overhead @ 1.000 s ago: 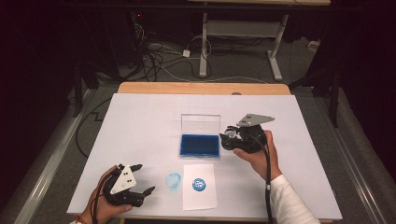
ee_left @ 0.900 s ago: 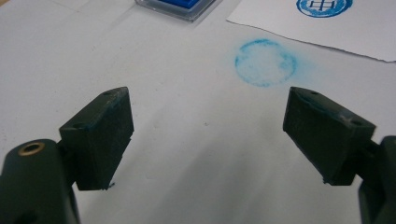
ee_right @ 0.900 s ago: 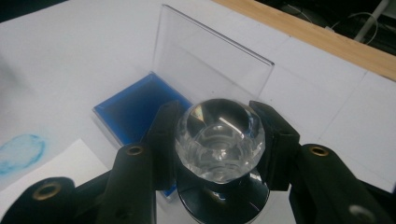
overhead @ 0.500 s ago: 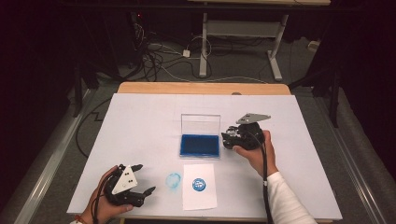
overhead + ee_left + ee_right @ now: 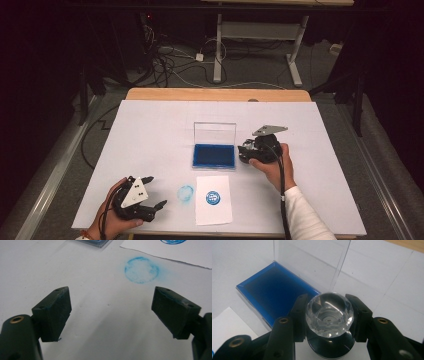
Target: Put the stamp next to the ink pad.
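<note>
High view, right claw (image 5: 248,151) gripping stamp (image 5: 329,315), just beside ink pad (image 5: 214,155) edge

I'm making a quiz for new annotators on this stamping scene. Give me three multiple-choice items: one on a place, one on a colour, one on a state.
1. Where does the ink pad lie relative to the stamped paper sheet in the high view?
A. Beyond it, farther from the person
B. Left of it
C. Under it

2. What colour is the round print on the sheet?
A. Red
B. Blue
C. Green

3. How does the right claw stand?
A. Open and empty
B. Shut on the sheet
C. Shut on the stamp

Answers:
1. A, since the pad sits just above the sheet in the high view.
2. B, matching the blue smudge ring on the table.
3. C, since the right gripper view shows both jaws pressed against the stamp's clear faceted knob.
</note>
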`<state>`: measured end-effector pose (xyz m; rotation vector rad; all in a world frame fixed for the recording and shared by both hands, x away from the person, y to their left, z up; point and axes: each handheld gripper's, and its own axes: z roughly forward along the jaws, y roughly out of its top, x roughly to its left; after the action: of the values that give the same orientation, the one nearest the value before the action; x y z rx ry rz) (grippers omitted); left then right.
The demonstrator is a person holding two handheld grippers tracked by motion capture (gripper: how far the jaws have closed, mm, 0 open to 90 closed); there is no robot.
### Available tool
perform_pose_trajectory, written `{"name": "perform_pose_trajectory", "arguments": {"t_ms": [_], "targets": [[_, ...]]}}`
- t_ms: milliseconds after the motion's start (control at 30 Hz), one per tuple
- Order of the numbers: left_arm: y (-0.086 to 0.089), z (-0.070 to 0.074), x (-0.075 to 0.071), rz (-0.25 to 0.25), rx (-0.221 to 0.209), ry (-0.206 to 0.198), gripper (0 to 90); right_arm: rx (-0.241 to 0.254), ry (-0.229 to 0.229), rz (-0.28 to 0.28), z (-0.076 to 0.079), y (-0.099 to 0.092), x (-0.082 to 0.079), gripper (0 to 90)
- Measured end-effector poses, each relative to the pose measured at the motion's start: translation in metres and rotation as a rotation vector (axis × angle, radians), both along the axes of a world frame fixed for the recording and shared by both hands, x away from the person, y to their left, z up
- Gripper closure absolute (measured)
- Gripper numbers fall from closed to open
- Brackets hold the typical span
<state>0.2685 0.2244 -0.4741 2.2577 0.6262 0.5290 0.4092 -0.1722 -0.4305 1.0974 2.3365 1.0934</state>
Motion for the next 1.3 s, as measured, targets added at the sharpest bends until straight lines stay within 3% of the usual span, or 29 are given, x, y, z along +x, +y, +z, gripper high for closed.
{"name": "perform_pose_trajectory", "arguments": {"t_ms": [467, 667, 867, 1033, 1300], "targets": [[-0.001, 0.0, 0.0, 0.006, 0.003, 0.0, 16.0, 0.006, -0.009, -0.01, -0.001, 0.0, -0.004, 45.4], [-0.001, -0.001, 0.001, 0.009, 0.007, 0.0, 16.0, -0.003, -0.043, 0.001, 0.005, 0.001, -0.008, 38.3], [0.0, 0.0, 0.001, 0.012, 0.008, 0.001, 16.0, -0.037, -0.11, 0.001, 0.01, 0.001, -0.012, 31.8], [0.0, 0.0, 0.001, 0.011, 0.011, -0.002, 16.0, -0.047, -0.129, 0.005, 0.012, 0.002, -0.014, 26.3], [0.0, 0.0, 0.001, 0.011, 0.016, -0.005, 16.0, -0.012, -0.17, -0.013, 0.015, 0.0, -0.016, 21.8]]}}
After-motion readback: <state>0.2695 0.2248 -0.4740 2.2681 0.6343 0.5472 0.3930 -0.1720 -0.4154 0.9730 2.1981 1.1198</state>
